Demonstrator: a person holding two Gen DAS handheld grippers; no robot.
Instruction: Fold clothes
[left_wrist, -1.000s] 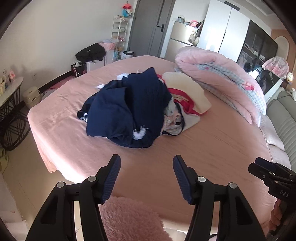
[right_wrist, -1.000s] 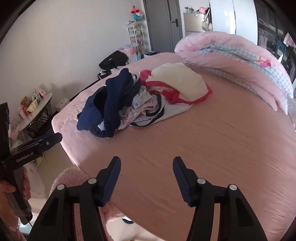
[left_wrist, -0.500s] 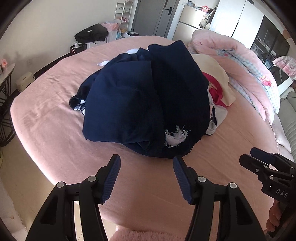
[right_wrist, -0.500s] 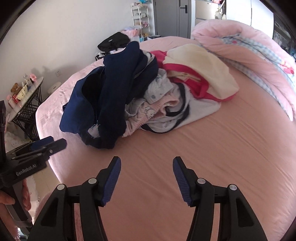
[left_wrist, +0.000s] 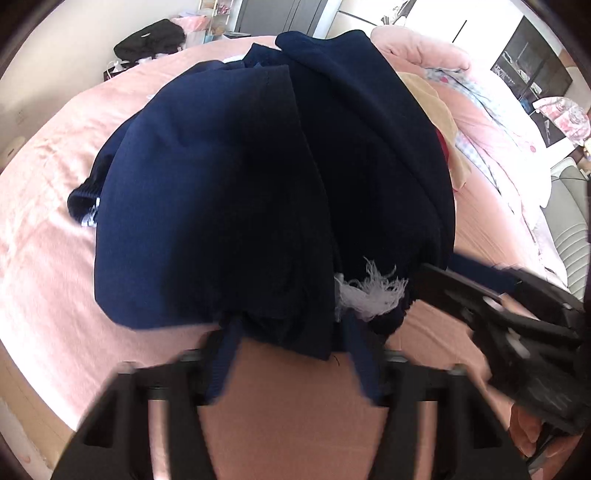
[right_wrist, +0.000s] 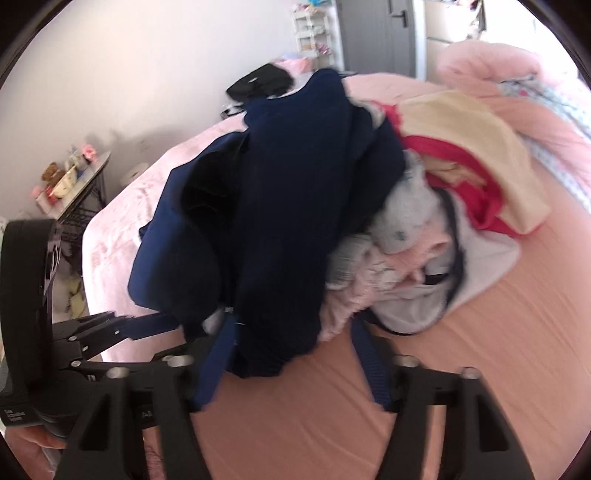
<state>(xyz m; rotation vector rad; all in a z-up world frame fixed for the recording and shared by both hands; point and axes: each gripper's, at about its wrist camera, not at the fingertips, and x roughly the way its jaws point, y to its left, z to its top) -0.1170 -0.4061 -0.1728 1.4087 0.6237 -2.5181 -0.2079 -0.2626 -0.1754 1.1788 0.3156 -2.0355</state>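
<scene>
On the left gripper (right_wrist: 162, 325), small white lettering too blurred to read

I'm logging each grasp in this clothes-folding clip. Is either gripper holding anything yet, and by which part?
Nothing is gripped yet. Both the left gripper and right gripper are closing around the near hem of the navy garment.

Both tongs point steeply downward, side by side and near each other. The left tongs (left_wrist: 290, 341) are closing, dark cloth lying between the blue fingers (left_wrist: 223, 360). The right tongs (right_wrist: 291, 349) are closing too, cloth between their fingers (right_wrist: 373, 363). Motion blur softens both pairs.
</scene>
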